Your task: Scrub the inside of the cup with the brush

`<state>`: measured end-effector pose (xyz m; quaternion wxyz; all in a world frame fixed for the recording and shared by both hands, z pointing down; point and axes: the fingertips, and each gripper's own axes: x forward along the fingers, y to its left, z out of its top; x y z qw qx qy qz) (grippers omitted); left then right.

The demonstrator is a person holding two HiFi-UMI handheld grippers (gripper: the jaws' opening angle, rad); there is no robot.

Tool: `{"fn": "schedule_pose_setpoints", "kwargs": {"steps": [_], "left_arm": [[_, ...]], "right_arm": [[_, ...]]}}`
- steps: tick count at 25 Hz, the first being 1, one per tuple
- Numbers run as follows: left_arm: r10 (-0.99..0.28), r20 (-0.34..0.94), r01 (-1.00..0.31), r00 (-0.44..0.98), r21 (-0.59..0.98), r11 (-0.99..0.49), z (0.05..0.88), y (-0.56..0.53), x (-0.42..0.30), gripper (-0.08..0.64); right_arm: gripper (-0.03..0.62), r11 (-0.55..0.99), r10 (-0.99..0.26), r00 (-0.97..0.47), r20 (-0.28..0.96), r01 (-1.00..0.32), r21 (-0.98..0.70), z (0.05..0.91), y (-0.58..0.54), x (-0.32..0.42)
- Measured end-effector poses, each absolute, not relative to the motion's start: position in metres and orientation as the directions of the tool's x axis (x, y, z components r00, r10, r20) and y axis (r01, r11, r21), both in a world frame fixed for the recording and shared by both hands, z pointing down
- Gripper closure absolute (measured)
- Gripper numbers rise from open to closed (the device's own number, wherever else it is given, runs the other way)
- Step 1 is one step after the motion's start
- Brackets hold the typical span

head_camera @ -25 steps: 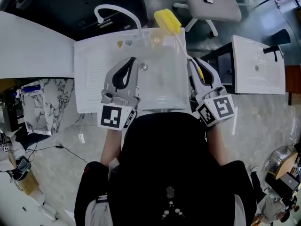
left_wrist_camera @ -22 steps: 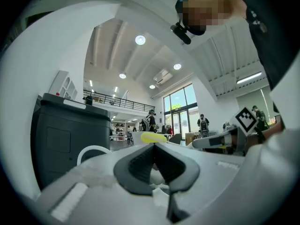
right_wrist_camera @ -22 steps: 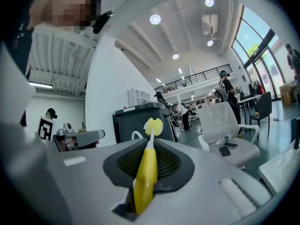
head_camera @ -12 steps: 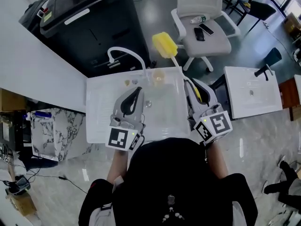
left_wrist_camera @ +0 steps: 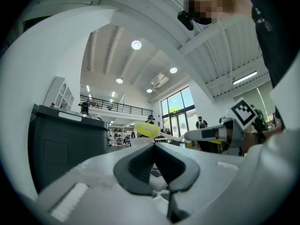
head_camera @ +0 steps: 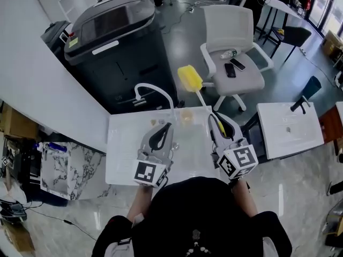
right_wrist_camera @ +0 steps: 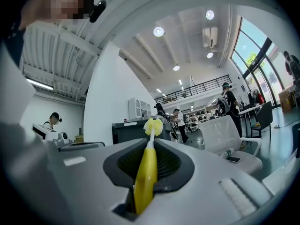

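Clamping one brush (head_camera: 189, 78), right gripper (head_camera: 216, 118) hangs beside one closed left gripper (head_camera: 166, 126).

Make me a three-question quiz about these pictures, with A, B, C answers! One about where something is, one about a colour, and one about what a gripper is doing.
1. Where is the bottle?
A) on the chair
B) in the sink
C) on the bin

2. What colour is the brush?
A) red
B) yellow
C) blue

3. How is the left gripper?
A) wide open
B) shut on a cup
C) shut and empty

Answers:
1 A: the bottle lies on the white seat.
2 B: the handle and the head are both yellow.
3 C: its jaws meet with nothing between them.
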<state>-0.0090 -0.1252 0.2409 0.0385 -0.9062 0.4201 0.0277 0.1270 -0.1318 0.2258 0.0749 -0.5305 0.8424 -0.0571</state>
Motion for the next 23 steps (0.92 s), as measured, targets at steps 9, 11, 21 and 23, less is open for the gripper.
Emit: {"fn": "schedule_pose_setpoints", "kwargs": {"steps": [9, 11, 21, 23], "left_arm": [[-0.758, -0.082, -0.762, 0.647, -0.034, -0.647, 0.245, -0.127, -0.008, 0.558], [-0.758, -0.080, -0.762, 0.648, -0.032, -0.647, 0.246, -0.128, -0.010, 0.558], [-0.770, -0.072, -0.773, 0.634, -0.015, -0.635, 0.254, -0.130, -0.020, 0.558], [-0.771, -0.068, -0.774, 0.633, -0.012, -0.633, 0.255, -0.130, -0.022, 0.558]], "right_arm": [[0.551, 0.433, -0.901, -0.430, -0.059, -0.884, -0.173, 0.231, -0.132, 0.124], [0.551, 0.432, -0.902, -0.429, -0.056, -0.885, -0.176, 0.232, -0.133, 0.123], [0.551, 0.442, -0.896, -0.442, -0.042, -0.879, -0.179, 0.239, -0.135, 0.112], [0.551, 0.444, -0.895, -0.445, -0.039, -0.878, -0.179, 0.240, -0.135, 0.110]]}}
